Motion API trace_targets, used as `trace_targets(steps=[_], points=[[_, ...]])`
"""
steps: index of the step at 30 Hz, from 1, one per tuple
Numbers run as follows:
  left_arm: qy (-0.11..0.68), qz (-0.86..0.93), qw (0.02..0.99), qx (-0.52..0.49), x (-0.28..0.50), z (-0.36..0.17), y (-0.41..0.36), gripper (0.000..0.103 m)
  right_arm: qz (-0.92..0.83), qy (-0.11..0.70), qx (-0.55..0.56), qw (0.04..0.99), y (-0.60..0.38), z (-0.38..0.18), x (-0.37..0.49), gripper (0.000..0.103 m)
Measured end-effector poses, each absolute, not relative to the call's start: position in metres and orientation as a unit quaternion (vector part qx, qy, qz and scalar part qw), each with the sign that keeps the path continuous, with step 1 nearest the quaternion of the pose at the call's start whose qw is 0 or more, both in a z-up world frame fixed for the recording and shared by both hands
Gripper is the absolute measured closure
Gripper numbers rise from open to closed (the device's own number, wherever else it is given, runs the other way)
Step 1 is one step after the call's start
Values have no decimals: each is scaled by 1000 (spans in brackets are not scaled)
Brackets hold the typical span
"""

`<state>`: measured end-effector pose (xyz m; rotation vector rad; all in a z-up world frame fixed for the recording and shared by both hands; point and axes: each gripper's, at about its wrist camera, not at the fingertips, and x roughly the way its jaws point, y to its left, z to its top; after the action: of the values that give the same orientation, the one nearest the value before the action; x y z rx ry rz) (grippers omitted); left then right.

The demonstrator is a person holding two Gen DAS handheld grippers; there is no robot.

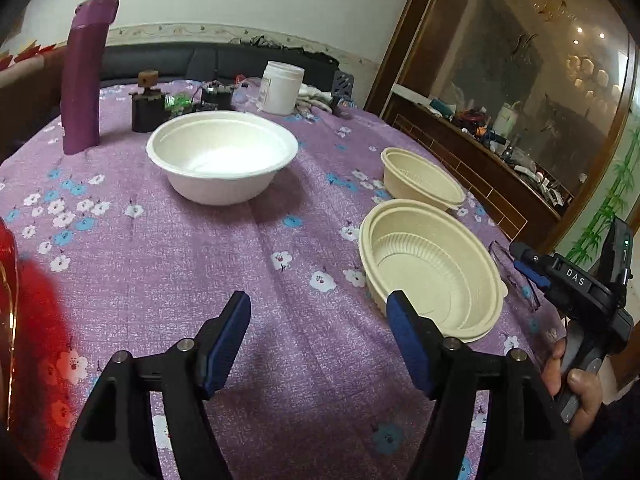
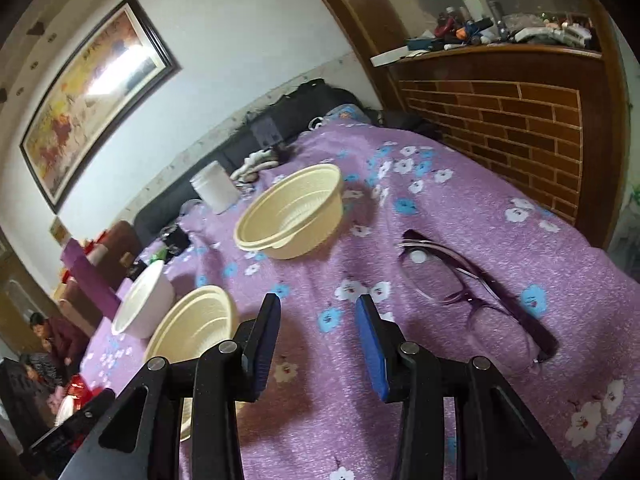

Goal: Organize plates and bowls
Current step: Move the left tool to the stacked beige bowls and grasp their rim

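Observation:
A white bowl (image 1: pixel 222 156) stands upright mid-table on the purple flowered cloth. To its right sit two cream ribbed bowls, the near cream bowl (image 1: pixel 430 268) and the far cream bowl (image 1: pixel 422 180). My left gripper (image 1: pixel 320 312) hovers open over bare cloth, its right fingertip just at the near cream bowl's left rim, nothing between the pads. In the right wrist view the far cream bowl (image 2: pixel 292 212) lies ahead, the near cream bowl (image 2: pixel 192 328) and white bowl (image 2: pixel 144 300) to the left. My right gripper (image 2: pixel 318 308) stands open above the cloth, empty.
A tall purple bottle (image 1: pixel 86 76), dark small items (image 1: pixel 146 106) and a white jar (image 1: pixel 282 88) stand at the table's far side. Purple-framed glasses (image 2: pixel 472 284) lie right of my right gripper. A wooden cabinet (image 2: pixel 500 128) borders the table. A hand holds the other gripper (image 1: pixel 576 284).

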<state>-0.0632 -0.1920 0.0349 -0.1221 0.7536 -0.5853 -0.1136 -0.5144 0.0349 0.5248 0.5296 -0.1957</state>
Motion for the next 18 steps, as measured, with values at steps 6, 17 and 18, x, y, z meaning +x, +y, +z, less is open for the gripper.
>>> trace_targets(steps=[6, 17, 18], points=[[374, -250, 892, -49, -59, 32, -193, 27, -125, 198, 262, 936, -517, 44, -138, 61], [373, -242, 895, -12, -67, 32, -187, 27, -290, 186, 201, 917, -509, 59, -142, 61], [369, -242, 897, -9, -69, 33, -186, 27, -309, 190, 184, 913, -505, 60, -138, 61]])
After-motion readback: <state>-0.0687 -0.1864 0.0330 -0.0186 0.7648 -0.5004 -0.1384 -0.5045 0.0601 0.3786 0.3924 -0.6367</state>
